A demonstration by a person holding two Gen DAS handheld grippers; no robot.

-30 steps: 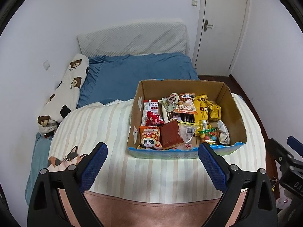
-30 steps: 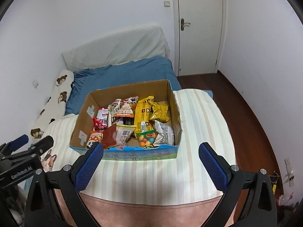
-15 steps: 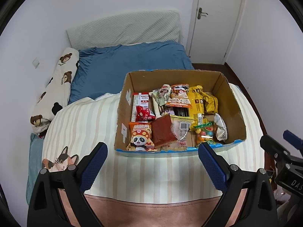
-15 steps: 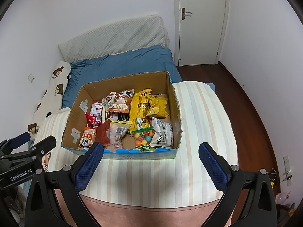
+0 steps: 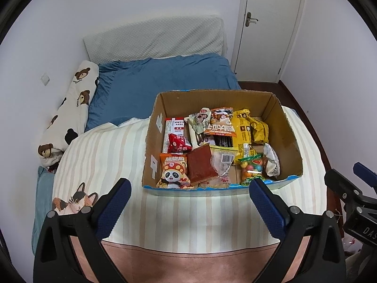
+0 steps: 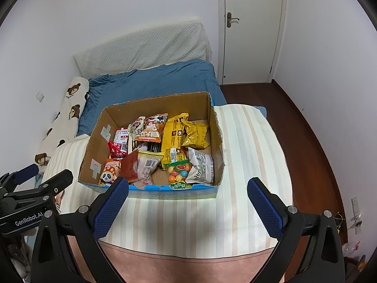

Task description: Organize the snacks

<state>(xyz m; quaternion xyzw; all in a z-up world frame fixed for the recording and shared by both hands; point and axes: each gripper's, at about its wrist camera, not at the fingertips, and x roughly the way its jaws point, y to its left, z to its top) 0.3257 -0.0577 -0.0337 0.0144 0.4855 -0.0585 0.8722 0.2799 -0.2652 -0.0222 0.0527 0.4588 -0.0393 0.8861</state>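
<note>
Cardboard box [image 5: 289, 127] of snack packets [image 5: 220, 127] on bed, nearer than a second ago, ahead of left hand-held gripper [image 5: 189, 199] and right hand-held gripper [image 6: 188, 198], both spread, empty; packets jumbled, sorting stage undeterminable.

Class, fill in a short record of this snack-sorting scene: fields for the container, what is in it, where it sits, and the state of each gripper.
container: cardboard box, open top
contents: snack packets, including a panda packet and a bag of coloured candy
sits on: striped blanket on the bed
left gripper: open, empty, short of the box
right gripper: open, empty, short of the box
</note>
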